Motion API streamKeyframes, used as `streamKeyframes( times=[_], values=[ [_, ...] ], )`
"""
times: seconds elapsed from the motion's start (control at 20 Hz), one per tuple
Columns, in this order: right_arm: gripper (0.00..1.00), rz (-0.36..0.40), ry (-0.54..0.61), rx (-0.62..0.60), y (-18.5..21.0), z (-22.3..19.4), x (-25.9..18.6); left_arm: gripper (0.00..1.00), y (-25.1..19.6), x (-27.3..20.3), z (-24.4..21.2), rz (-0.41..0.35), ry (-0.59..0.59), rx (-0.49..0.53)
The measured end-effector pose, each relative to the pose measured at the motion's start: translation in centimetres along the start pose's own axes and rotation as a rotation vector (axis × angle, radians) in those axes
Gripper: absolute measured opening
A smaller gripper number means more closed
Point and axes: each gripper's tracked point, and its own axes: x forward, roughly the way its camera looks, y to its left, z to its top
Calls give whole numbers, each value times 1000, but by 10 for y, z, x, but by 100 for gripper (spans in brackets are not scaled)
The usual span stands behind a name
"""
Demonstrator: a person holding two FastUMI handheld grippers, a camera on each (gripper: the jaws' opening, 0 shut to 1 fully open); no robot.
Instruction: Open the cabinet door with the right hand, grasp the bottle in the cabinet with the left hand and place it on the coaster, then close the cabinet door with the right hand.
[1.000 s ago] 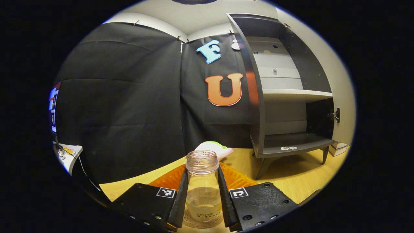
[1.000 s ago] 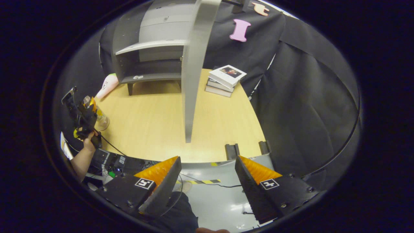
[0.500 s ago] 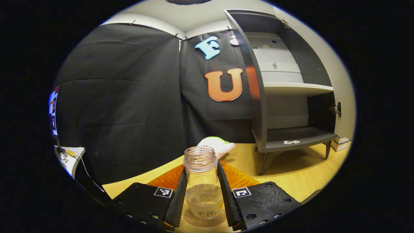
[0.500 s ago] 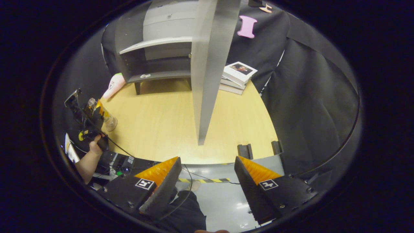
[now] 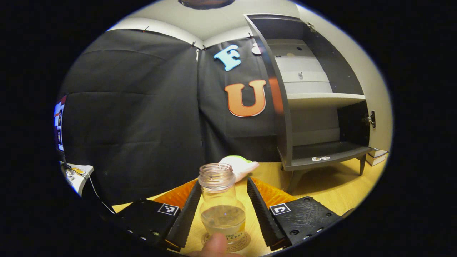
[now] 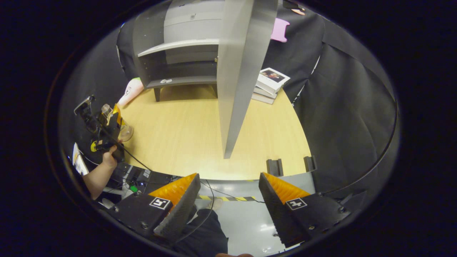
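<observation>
Bottle (image 5: 222,203), uncapped and part full of clear liquid, stands upright on the round coaster (image 5: 242,243) on the wooden table (image 5: 332,194). My left gripper (image 5: 222,208) is spread wide, a gap showing between each finger and the glass. A fingertip (image 5: 214,246) pokes in at the bottom edge, possibly touching the coaster. Behind stands the grey cabinet (image 5: 321,107), its door (image 6: 239,78) swung open. My right gripper (image 6: 228,200) hangs parted and empty off the table's near edge, with a stack of books (image 6: 269,84) beyond the door.
</observation>
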Motion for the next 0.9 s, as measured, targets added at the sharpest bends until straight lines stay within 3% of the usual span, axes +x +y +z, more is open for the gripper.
streamKeyframes(
  times=[0.1,0.4,0.75,0.9],
  values=[
    [100,7,10,0,2,0,1,77,0,2,3,11,-22,-2],
    [100,9,14,-5,3,-4,5,94,6,2,24,37,-98,3],
    [100,-2,22,20,0,-9,7,94,26,-2,66,82,-186,-32],
    [100,-6,29,12,2,-15,13,96,25,-2,87,47,-193,-76]
  ],
)
